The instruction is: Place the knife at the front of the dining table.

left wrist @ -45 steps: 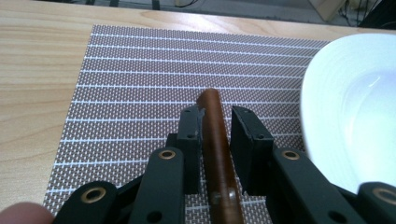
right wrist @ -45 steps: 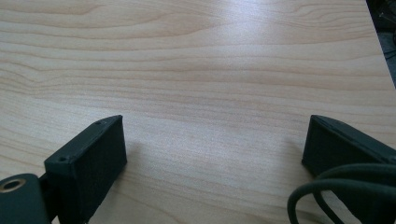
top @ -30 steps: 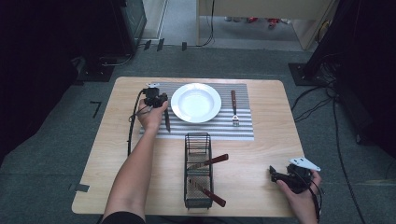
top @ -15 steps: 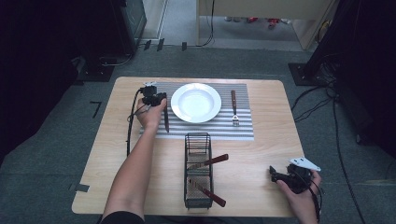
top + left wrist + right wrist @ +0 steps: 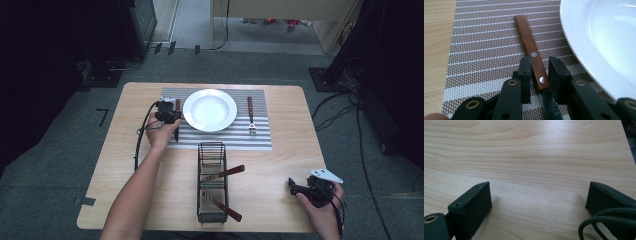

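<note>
Clearly a table-setting job, partway through.
Knife [image 5: 532,57]: lies flat on the striped placemat [image 5: 484,45], just left of the white plate [image 5: 599,37].
Left gripper [image 5: 539,75]: jaws narrow, clamped on the knife's wooden handle.
Right gripper [image 5: 537,202]: jaws wide, holding nothing, resting on bare table [image 5: 529,152].
Done: fork [image 5: 251,116] laid right of the plate.
Left: release the knife; two utensils wait in the wire caddy [image 5: 212,183].
</note>
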Demonstrator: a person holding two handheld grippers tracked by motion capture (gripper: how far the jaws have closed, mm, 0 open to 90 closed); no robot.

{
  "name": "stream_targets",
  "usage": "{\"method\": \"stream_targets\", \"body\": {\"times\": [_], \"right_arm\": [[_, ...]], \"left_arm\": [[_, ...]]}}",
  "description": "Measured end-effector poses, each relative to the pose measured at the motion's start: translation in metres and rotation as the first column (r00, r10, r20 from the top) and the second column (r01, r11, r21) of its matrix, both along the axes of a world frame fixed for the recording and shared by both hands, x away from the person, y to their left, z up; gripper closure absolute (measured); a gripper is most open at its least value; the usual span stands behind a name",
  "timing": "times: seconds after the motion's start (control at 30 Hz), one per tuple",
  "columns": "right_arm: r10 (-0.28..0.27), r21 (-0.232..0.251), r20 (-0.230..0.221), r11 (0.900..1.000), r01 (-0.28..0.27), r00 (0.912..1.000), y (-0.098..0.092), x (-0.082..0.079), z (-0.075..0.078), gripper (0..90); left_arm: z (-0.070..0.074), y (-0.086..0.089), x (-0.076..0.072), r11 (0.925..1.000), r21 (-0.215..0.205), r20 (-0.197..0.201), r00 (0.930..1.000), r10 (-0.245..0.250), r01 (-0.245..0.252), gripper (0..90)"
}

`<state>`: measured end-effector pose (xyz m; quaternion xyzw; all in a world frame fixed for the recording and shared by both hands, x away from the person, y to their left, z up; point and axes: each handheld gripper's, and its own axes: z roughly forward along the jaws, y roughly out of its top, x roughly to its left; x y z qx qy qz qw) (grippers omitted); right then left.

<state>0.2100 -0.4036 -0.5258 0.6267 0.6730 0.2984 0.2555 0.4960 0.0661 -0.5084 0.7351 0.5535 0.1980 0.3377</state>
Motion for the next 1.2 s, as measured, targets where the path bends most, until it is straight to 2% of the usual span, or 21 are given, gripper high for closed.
{"method": "stream_targets", "body": {"times": [0.1, 0.17, 0.2, 0.23, 0.3, 0.37, 0.47, 0.57, 0.67, 0.83, 0.93, 1.03, 1.2], "right_arm": [[0.0, 0.0, 0.0, 1.0, 0.0, 1.0, 0.0, 0.0, 0.0, 5.9], [0.0, 0.0, 0.0, 1.0, 0.0, 1.0, 0.0, 0.0, 0.0, 5.9], [0.0, 0.0, 0.0, 1.0, 0.0, 1.0, 0.0, 0.0, 0.0, 5.9], [0.0, 0.0, 0.0, 1.0, 0.0, 1.0, 0.0, 0.0, 0.0, 5.9], [0.0, 0.0, 0.0, 1.0, 0.0, 1.0, 0.0, 0.0, 0.0, 5.9], [0.0, 0.0, 0.0, 1.0, 0.0, 1.0, 0.0, 0.0, 0.0, 5.9], [-0.001, 0.002, 0.0, 1.0, 0.001, 1.0, 0.0, 0.0, 0.0, 5.9], [-0.001, 0.003, 0.0, 1.0, 0.001, 1.0, 0.0, 0.0, 0.0, 5.9], [-0.001, 0.003, 0.0, 1.0, 0.001, 1.0, 0.0, 0.0, 0.0, 5.9], [-0.001, 0.003, -0.001, 1.0, 0.001, 1.0, 0.0, 0.0, 0.0, 5.9], [-0.001, 0.003, 0.0, 1.0, 0.001, 1.0, 0.0, 0.0, 0.0, 5.9], [0.0, 0.002, 0.0, 1.0, 0.0, 1.0, 0.0, 0.0, 0.0, 5.9], [0.0, 0.001, 0.0, 1.0, 0.0, 1.0, 0.0, 0.0, 0.0, 5.9]], "left_arm": [[0.0, 0.002, 0.001, 0.9998, -0.019, -0.007, 0.9999, 0.011, -0.011, 78.0], [0.0, 0.005, 0.005, 0.9974, -0.047, -0.005, 0.9985, 0.054, -0.054, 78.1], [0.0, 0.005, 0.005, 0.9974, -0.047, -0.005, 0.9985, 0.054, -0.054, 78.1], [-0.001, 0.007, 0.008, 0.9939, -0.068, -0.004, 0.9962, 0.087, -0.087, 78.2], [-0.002, 0.008, 0.009, 0.9918, -0.073, 0.002, 0.9945, 0.105, -0.104, 78.2], [-0.002, 0.01, 0.013, 0.9826, -0.105, -0.004, 0.9881, 0.154, -0.154, 78.2], [-0.003, 0.012, 0.016, 0.974, -0.125, -0.004, 0.9817, 0.19, -0.189, 78.2], [-0.004, 0.013, 0.019, 0.9605, -0.16, -0.015, 0.9736, 0.228, -0.227, 78.2], [-0.004, 0.013, 0.02, 0.9593, -0.161, -0.015, 0.9724, 0.233, -0.232, 78.2], [-0.003, 0.011, 0.021, 0.9617, -0.146, -0.016, 0.9724, 0.233, -0.232, 77.9], [-0.003, 0.011, 0.021, 0.9618, -0.15, -0.019, 0.9733, 0.229, -0.229, 76.9], [-0.003, 0.011, 0.021, 0.962, -0.171, -0.022, 0.977, 0.212, -0.213, 69.5], [-0.002, 0.011, 0.021, 0.9638, -0.178, -0.037, 0.9801, 0.195, -0.199, 66.2]]}}
